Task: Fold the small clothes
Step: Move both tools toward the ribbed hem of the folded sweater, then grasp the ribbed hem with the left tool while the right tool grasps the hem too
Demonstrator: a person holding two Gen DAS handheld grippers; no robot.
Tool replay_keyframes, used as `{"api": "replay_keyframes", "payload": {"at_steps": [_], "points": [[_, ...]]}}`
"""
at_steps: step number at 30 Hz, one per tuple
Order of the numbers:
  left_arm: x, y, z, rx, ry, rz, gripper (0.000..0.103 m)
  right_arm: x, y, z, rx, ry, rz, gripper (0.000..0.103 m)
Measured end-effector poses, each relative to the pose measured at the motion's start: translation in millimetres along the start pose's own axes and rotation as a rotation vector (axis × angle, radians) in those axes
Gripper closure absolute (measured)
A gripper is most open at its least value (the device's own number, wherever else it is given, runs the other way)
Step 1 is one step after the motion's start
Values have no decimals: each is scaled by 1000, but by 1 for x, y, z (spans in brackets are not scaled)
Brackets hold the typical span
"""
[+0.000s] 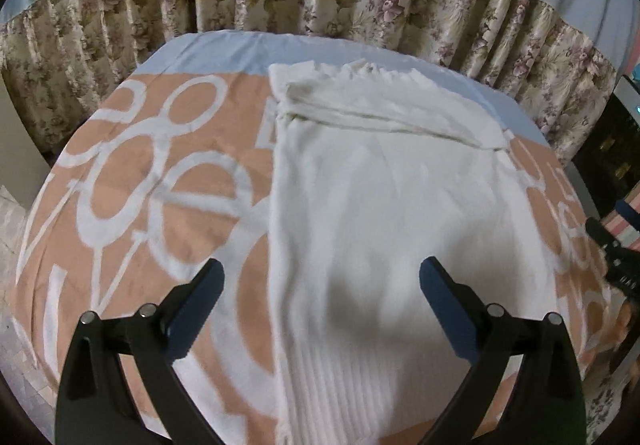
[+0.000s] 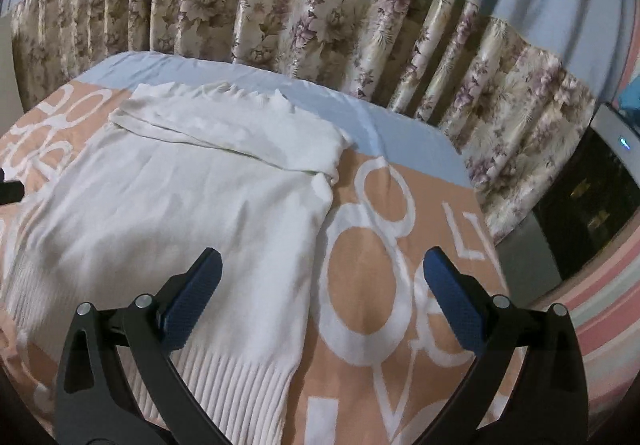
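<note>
on the left, the left gripper (image 1: 320, 277) hangs above the bed with its jaws spread wide and nothing between them, blue pads (image 1: 200, 309) hovering over the near part of the white sweater (image 1: 380, 205). the sweater lies flat on the peach and white bedspread (image 1: 140, 185), ribbed hem toward the cameras, a sleeve (image 1: 380, 113) folded across its far end. its left edge runs straight down the middle of the spread. across to the right, and the right gripper (image 2: 322, 273) is also wide apart and holding nothing, its left pad (image 2: 196, 297) over the sweater (image 2: 180, 213) near the hem (image 2: 232, 385), its right pad over bare bedspread (image 2: 368, 285). behind the bed hangs a floral curtain (image 2: 320, 25); far right, a dark cabinet (image 2: 592, 205) with a small blue light.
</note>
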State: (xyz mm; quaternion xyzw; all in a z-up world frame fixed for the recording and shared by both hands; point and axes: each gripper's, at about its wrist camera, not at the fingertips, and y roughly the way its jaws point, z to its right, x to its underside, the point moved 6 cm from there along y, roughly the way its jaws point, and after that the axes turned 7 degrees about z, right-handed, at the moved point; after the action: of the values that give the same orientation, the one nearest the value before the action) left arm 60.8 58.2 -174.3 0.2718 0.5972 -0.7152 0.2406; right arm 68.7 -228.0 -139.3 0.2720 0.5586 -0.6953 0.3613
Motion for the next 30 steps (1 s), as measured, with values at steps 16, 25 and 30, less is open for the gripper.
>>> {"api": "replay_keyframes", "payload": {"at_steps": [16, 25, 30], "points": [[77, 7, -6, 89, 8, -158, 5, 66, 12, 1, -231, 241, -161, 6], [99, 11, -5, 19, 87, -218, 19, 85, 10, -4, -204, 205, -203, 12], [101, 8, 5, 40, 107, -224, 54, 95, 10, -7, -241, 227, -246, 17]]}}
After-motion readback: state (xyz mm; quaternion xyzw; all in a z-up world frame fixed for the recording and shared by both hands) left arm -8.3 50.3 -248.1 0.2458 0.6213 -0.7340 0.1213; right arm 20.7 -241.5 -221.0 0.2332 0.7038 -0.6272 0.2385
